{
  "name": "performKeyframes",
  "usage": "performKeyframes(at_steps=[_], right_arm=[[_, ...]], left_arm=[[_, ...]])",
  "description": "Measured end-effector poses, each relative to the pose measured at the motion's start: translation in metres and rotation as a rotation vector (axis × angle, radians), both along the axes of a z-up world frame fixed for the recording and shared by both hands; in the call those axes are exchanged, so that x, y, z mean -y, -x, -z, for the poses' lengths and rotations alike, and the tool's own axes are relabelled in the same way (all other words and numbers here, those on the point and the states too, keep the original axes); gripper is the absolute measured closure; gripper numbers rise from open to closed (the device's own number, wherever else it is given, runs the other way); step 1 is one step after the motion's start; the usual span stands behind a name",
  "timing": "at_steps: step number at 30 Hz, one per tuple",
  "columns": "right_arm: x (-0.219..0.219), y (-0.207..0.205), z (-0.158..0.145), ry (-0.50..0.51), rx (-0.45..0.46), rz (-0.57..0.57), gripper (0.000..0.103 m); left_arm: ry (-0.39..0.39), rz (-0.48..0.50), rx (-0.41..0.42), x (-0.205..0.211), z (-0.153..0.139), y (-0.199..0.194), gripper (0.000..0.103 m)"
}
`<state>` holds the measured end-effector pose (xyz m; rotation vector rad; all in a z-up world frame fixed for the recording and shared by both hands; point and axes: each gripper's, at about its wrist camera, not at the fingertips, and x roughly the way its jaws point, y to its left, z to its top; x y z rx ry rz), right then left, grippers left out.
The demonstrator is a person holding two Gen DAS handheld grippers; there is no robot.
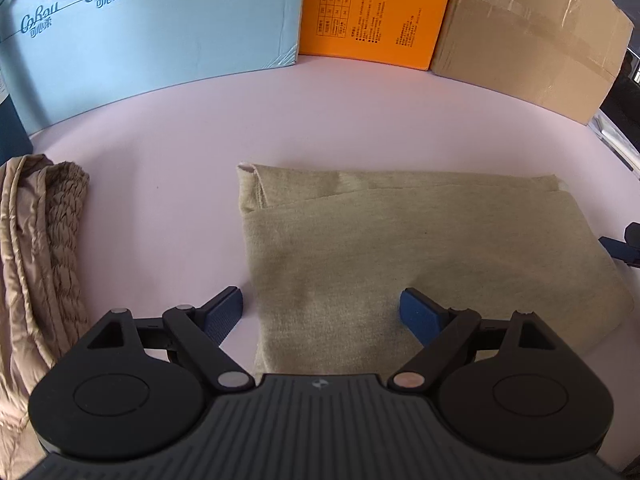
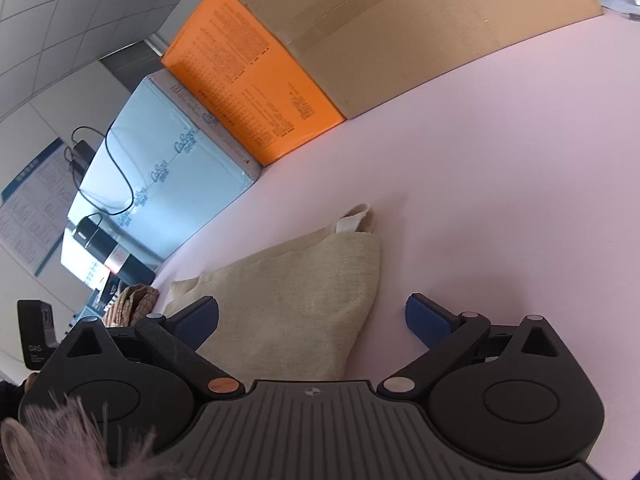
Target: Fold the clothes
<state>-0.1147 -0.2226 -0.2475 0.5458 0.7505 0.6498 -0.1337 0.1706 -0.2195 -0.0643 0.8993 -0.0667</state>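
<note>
A folded beige knit garment lies on a pale pink tabletop, backed by a light blue carton, an orange printed box and a brown taped cardboard box. The left gripper and right gripper hover above the garment, both spread wide and holding nothing.

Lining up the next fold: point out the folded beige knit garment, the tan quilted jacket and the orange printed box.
Folded beige knit garment (image 1: 420, 248), left wrist view, top layer.
Tan quilted jacket (image 1: 36, 240), left wrist view, bunched edge.
Orange printed box (image 1: 376, 8), left wrist view, front face.
</note>
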Motion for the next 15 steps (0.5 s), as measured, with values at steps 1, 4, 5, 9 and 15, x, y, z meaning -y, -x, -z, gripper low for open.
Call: performKeyframes(at_steps=[1,4,5,9,15], right_arm=[[-0.002,-0.003,0.000,-0.003,0.007,-0.026,0.000],[-0.011,-0.020,0.002,-0.039,0.009,-0.095,0.000],[-0.014,-0.025,0.002,-0.049,0.012,-0.114,0.000],[-0.027,-0.044,0.003,-0.056,0.025,-0.170,0.000],[-0.027,-0.059,0.008,-0.086,-0.084,-0.085,0.092]], left_arm=[[0.010,0.005,0.008,-0.001,0.001,-0.004,0.019],[0.028,0.020,0.029,-0.001,0.002,-0.016,0.017],[0.033,0.024,0.034,0.000,0.003,-0.019,0.014],[0.042,0.014,0.057,0.001,0.005,-0.030,0.010],[0.107,-0.097,0.088,-0.013,0.000,-0.030,0.074]])
